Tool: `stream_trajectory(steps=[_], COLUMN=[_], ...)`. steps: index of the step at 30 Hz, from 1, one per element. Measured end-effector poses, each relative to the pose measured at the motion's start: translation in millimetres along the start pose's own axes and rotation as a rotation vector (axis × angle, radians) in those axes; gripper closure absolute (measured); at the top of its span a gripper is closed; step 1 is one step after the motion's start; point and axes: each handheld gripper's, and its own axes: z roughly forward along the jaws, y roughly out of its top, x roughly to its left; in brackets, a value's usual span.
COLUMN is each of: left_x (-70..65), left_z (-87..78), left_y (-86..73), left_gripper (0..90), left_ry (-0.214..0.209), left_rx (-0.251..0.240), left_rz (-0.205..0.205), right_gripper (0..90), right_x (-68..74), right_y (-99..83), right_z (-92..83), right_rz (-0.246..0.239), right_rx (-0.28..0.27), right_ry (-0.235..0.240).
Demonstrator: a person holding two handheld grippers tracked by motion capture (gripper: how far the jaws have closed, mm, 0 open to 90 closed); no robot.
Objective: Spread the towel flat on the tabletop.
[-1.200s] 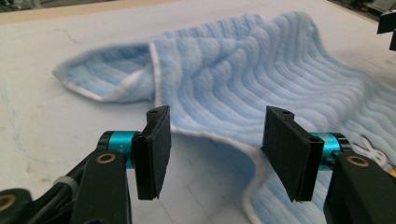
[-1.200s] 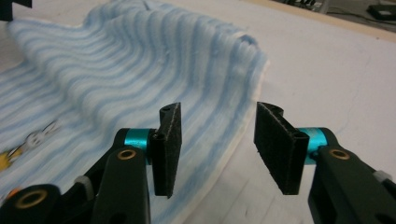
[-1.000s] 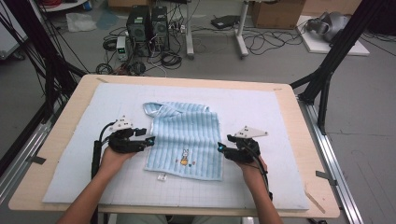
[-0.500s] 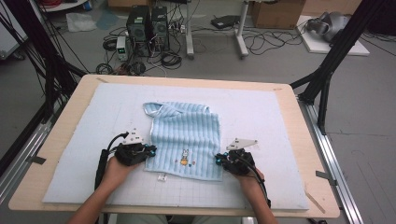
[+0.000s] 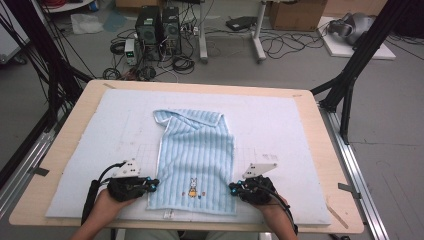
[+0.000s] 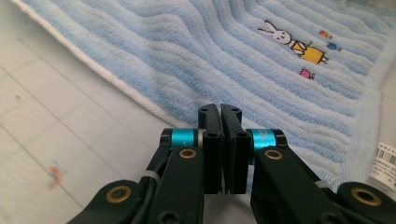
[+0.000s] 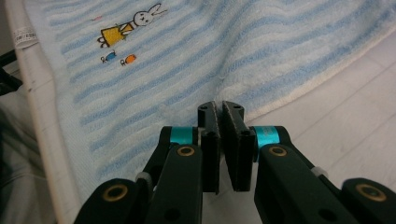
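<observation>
From the high view, a light blue striped towel [image 5: 196, 160] lies spread on a pale blue mat [image 5: 280, 130] that covers a wooden table [image 5: 320, 125]. Its far left corner is folded over; its near edge lies close to the table's front. A small rabbit picture [image 5: 193, 188] sits near the towel's near edge, and a white tag [image 5: 166, 215] pokes out below that edge. The left gripper [image 5: 152, 184] rests at the towel's near left edge, held by the person's left hand [image 5: 107, 202]. The right gripper [image 5: 233, 189] rests at the near right edge, held by the right hand [image 5: 267, 202]. Computer towers and cables stand on the floor beyond the table.

In the left gripper view, the left gripper [image 6: 220, 112] has its two black jaws pressed flat together, with the tips at the towel's [image 6: 224, 56] white-bordered edge; whether cloth is pinched between them cannot be told. The rabbit [image 6: 292, 41] wears a yellow dress beside small coloured shapes. The tag [image 6: 385, 163] carries print too small to read.

In the right gripper view, the right gripper [image 7: 219, 109] likewise has its jaws together, save for a thin slit, at the towel's [image 7: 196, 51] edge; a grip on the cloth cannot be confirmed. The rabbit [image 7: 128, 25] and the tag [image 7: 24, 36] show at upper left, and the tag's writing is illegible.
</observation>
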Motion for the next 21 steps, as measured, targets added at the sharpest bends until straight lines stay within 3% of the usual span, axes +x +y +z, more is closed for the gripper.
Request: stream_trajectory(steps=[13,15,17,18,19,21], left_x=[-34.1,-34.7,-29.4,-29.4,-18.6,-6.2], left_z=[-19.7,-22.0,-24.0,-24.0,-26.2,-24.7], left_y=[-21.6,-19.6,-11.8,-11.8,-1.0,12.1], left_gripper=[86.8,80.2,57.4,52.0,50.5,48.6], left_ry=[-0.107,-0.086,-0.027,-0.027,0.015,0.051], left_rx=[0.009,-0.024,-0.075,-0.075,-0.134,-0.181], left_rz=[0.024,0.015,-0.019,-0.019,-0.046,-0.071], right_gripper=[84.6,79.0,69.0,64.1,61.6,55.7], right_x=[27.4,29.6,26.0,22.6,18.8,10.3], right_y=[-21.4,-21.5,-18.0,-15.4,-12.5,-5.0], right_z=[-16.9,-19.3,-22.1,-23.3,-24.2,-23.1], right_rz=[-0.01,-0.009,0.015,0.035,0.048,0.067], right_rx=[0.02,0.009,-0.035,-0.062,-0.089,-0.128], right_ry=[0.064,0.066,0.051,0.038,0.019,-0.033])
